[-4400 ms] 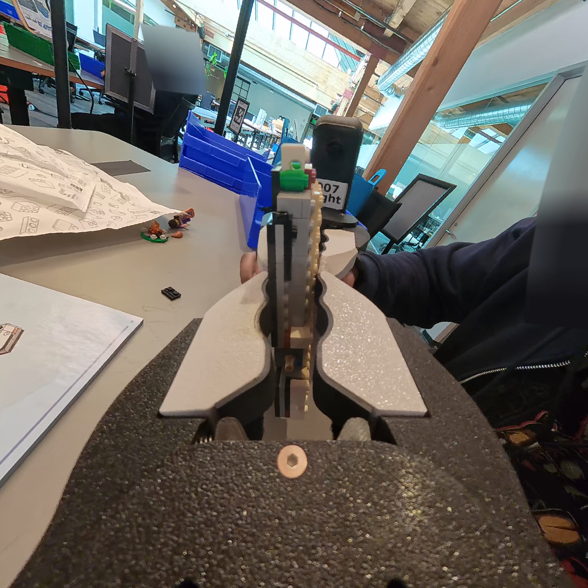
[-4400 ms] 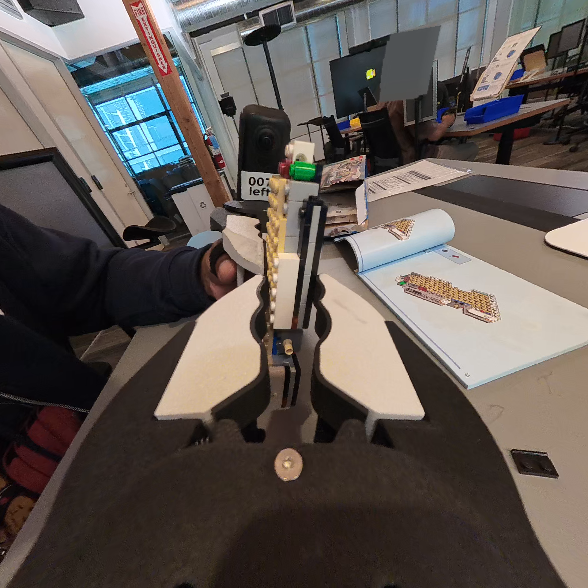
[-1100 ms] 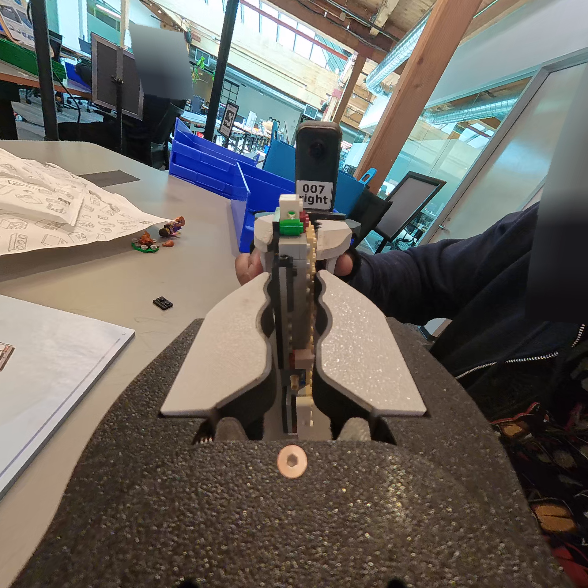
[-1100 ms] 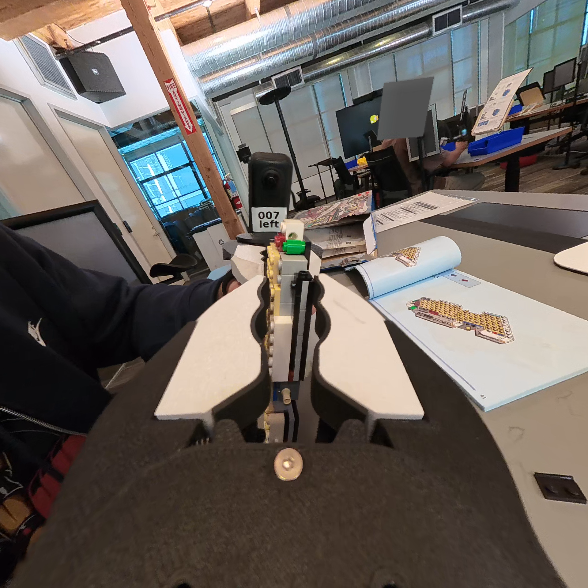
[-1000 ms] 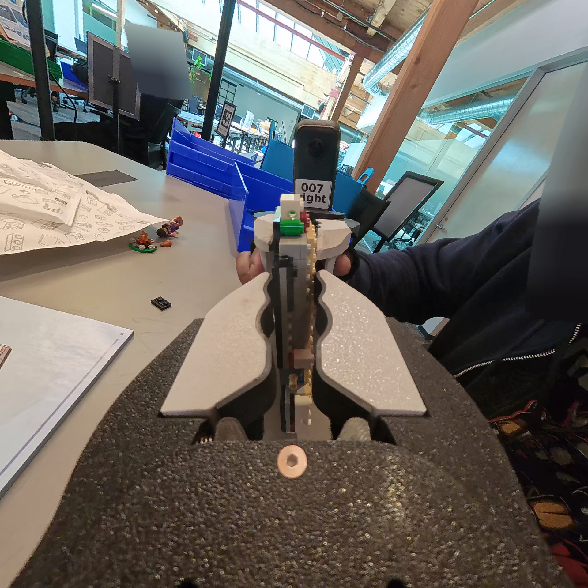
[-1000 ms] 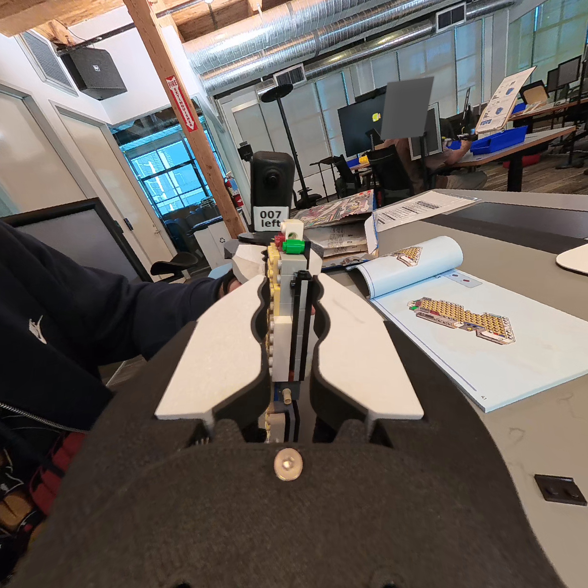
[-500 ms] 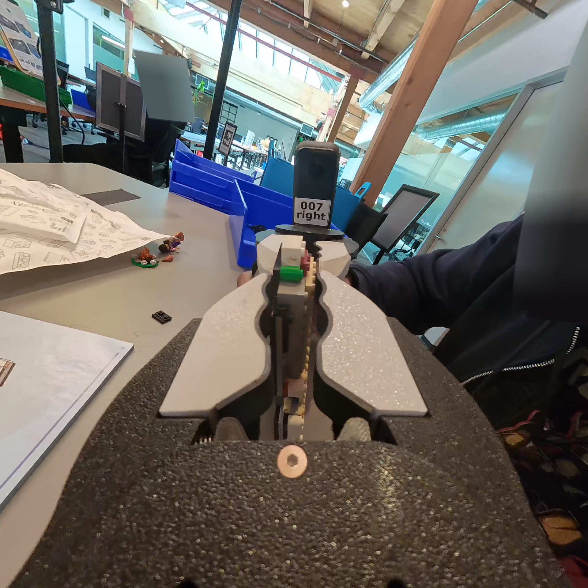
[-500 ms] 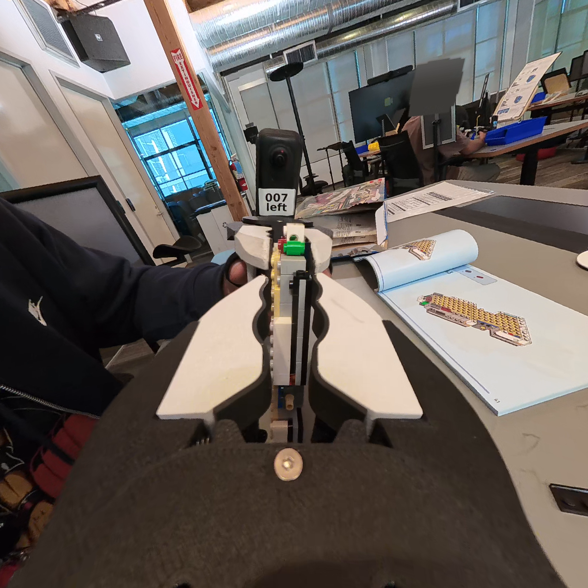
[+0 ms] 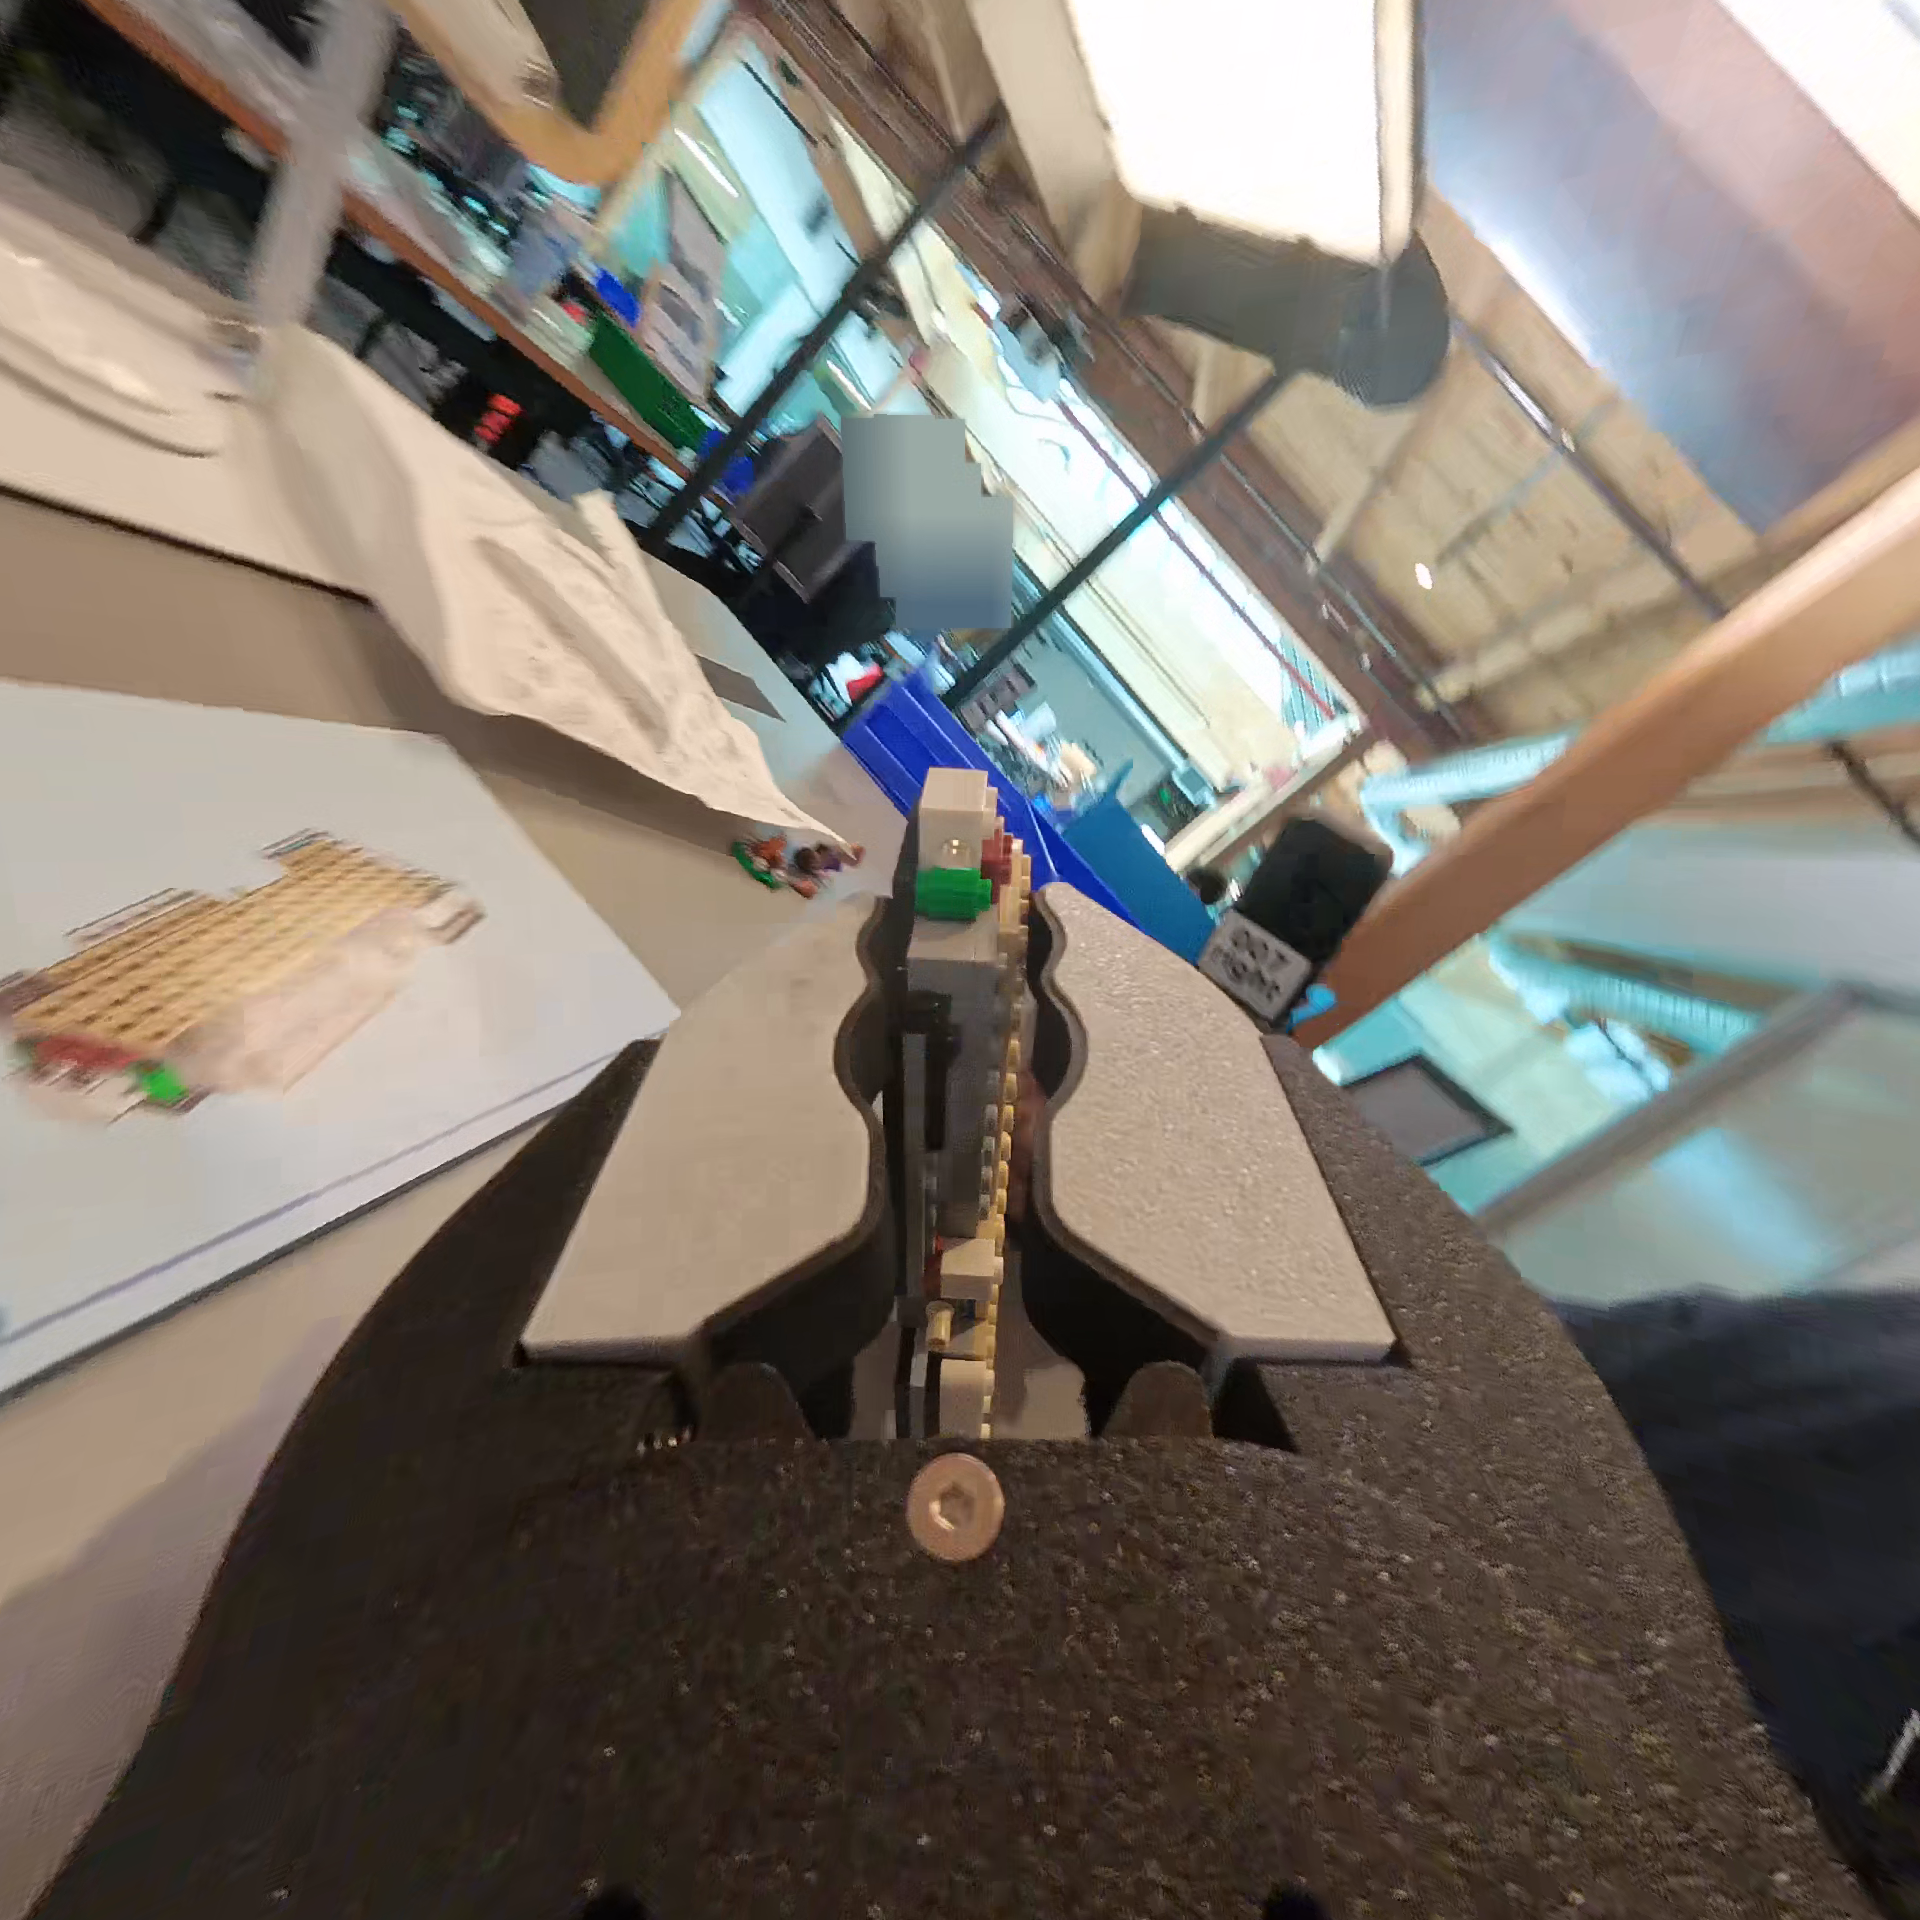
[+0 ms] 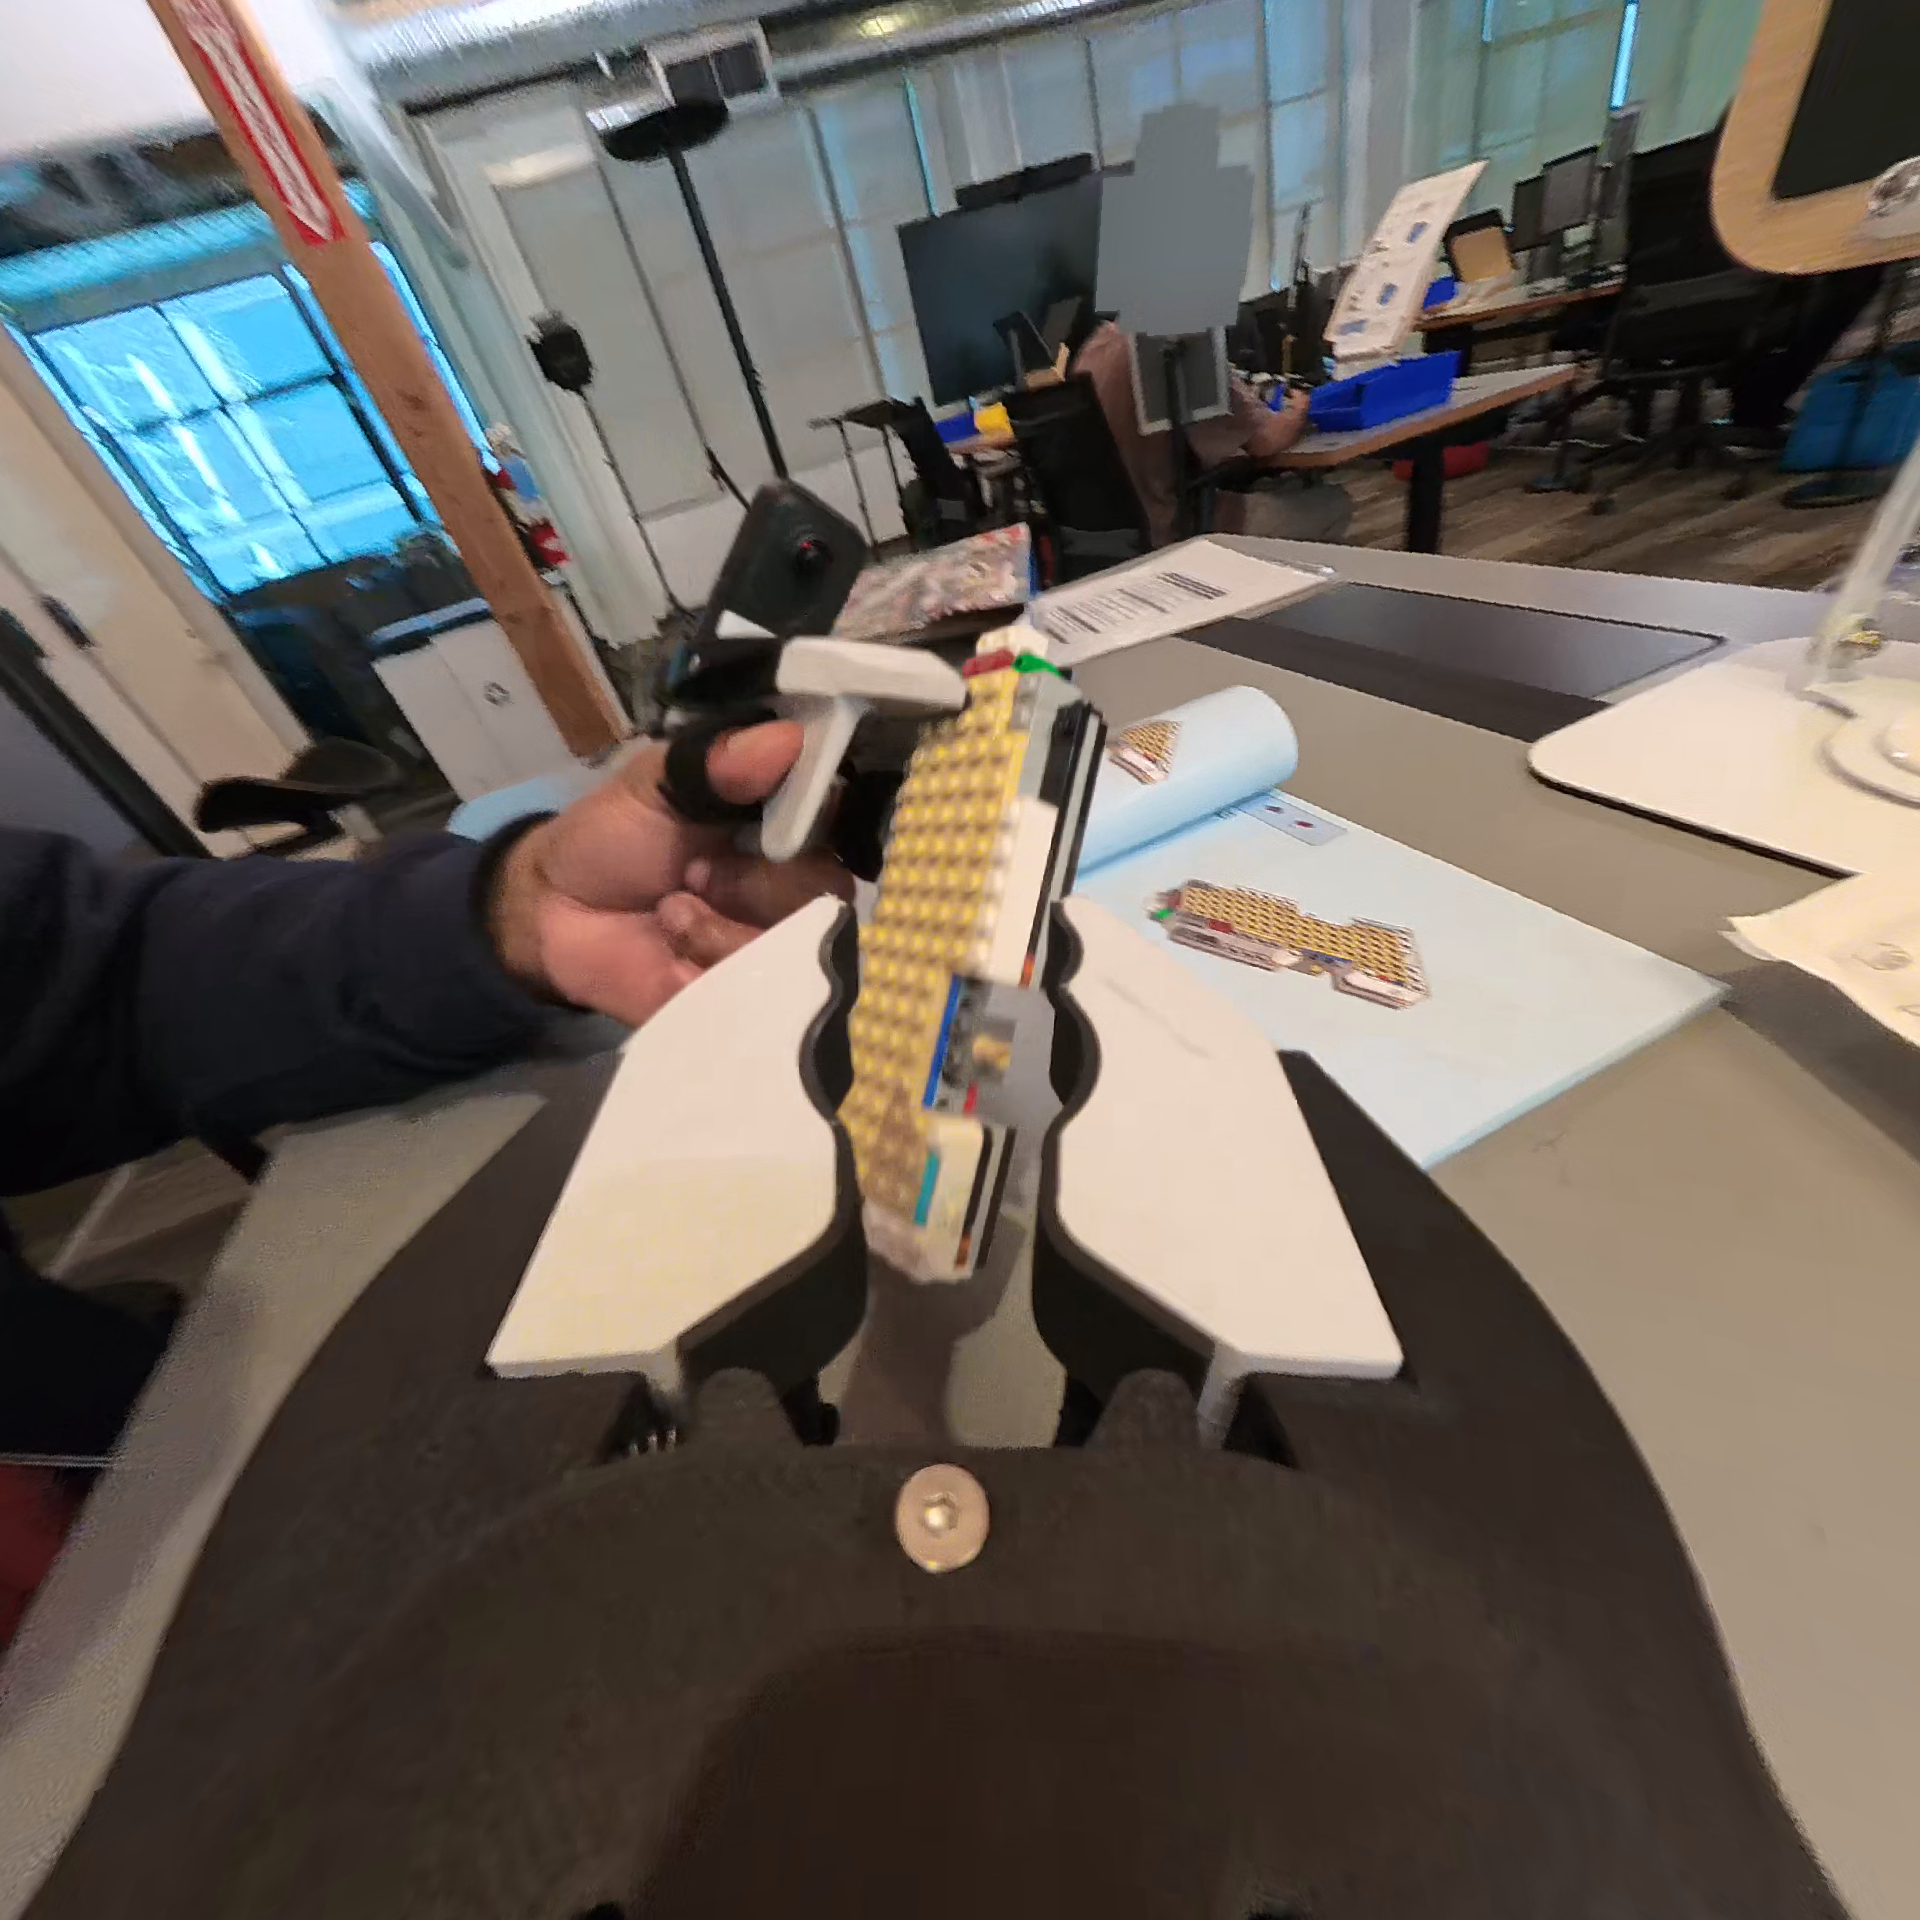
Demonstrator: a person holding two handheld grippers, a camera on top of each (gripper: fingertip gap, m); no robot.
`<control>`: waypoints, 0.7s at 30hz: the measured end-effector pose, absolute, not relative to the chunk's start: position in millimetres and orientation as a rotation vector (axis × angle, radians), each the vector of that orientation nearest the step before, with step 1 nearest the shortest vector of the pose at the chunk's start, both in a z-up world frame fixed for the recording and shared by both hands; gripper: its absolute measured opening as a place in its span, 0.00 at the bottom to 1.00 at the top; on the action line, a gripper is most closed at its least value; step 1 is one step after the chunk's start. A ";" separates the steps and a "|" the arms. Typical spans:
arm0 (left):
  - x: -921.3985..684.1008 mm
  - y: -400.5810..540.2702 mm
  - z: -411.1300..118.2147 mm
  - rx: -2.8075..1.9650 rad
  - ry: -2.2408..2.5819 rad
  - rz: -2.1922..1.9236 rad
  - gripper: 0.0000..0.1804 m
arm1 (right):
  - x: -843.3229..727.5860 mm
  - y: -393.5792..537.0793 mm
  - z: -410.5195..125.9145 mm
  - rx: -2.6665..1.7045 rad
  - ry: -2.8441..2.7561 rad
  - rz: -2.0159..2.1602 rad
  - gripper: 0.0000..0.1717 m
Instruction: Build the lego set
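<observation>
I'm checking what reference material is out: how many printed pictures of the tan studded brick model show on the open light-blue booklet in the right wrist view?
2. A large picture lies on the flat right-hand page of the light-blue booklet; a small picture sits on the curled page behind. The held brick model may hide others.

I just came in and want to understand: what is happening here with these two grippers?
A person works two hand-held grippers over a grey table. The left gripper clamps a tan-and-grey brick model. The model's other end sits tilted between the right gripper fingers, which seem not to press it. An open instruction booklet lies beside.
</observation>
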State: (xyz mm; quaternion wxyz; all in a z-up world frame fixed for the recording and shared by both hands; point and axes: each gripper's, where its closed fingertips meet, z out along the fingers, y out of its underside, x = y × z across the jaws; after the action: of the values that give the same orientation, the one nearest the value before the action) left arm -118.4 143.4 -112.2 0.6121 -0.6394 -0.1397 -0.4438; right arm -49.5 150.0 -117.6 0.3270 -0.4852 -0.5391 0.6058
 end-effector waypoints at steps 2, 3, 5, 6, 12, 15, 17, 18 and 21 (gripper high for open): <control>-133.4 143.9 -117.1 -1.444 -0.438 -1.020 0.13 | -52.5 150.2 -126.8 -1.269 -1.460 1.458 0.21; -139.1 143.5 -118.0 -1.429 -0.477 -1.005 0.13 | -53.4 148.8 -130.1 -1.255 -1.485 1.398 0.21; -147.1 141.8 -119.1 -1.412 -0.535 -0.985 0.13 | -54.7 145.6 -134.3 -1.217 -1.526 1.295 0.21; -149.4 141.0 -118.5 -1.405 -0.548 -0.980 0.13 | -55.0 144.0 -135.1 -1.195 -1.537 1.256 0.21; -148.5 140.8 -117.3 -1.409 -0.550 -0.991 0.13 | -57.0 139.3 -138.9 -1.148 -1.558 1.184 0.20; -151.3 141.3 -120.3 -1.411 -0.564 -0.996 0.13 | -57.6 140.0 -140.0 -1.116 -1.563 1.147 0.20; -147.9 141.9 -119.2 -1.427 -0.533 -1.000 0.13 | -58.3 139.6 -143.0 -1.119 -1.576 1.131 0.20; -144.6 142.0 -117.2 -1.431 -0.509 -1.006 0.13 | -58.3 139.9 -142.9 -1.123 -1.574 1.130 0.20; -133.6 141.7 -109.0 -1.432 -0.431 -1.016 0.13 | -57.9 140.9 -141.5 -1.159 -1.559 1.174 0.21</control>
State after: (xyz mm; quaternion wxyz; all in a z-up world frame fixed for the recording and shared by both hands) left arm -133.6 141.7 -109.0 0.6186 -0.6223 -0.1871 -0.4416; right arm -57.9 140.9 -141.5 0.4221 -0.4627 -0.6228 0.4690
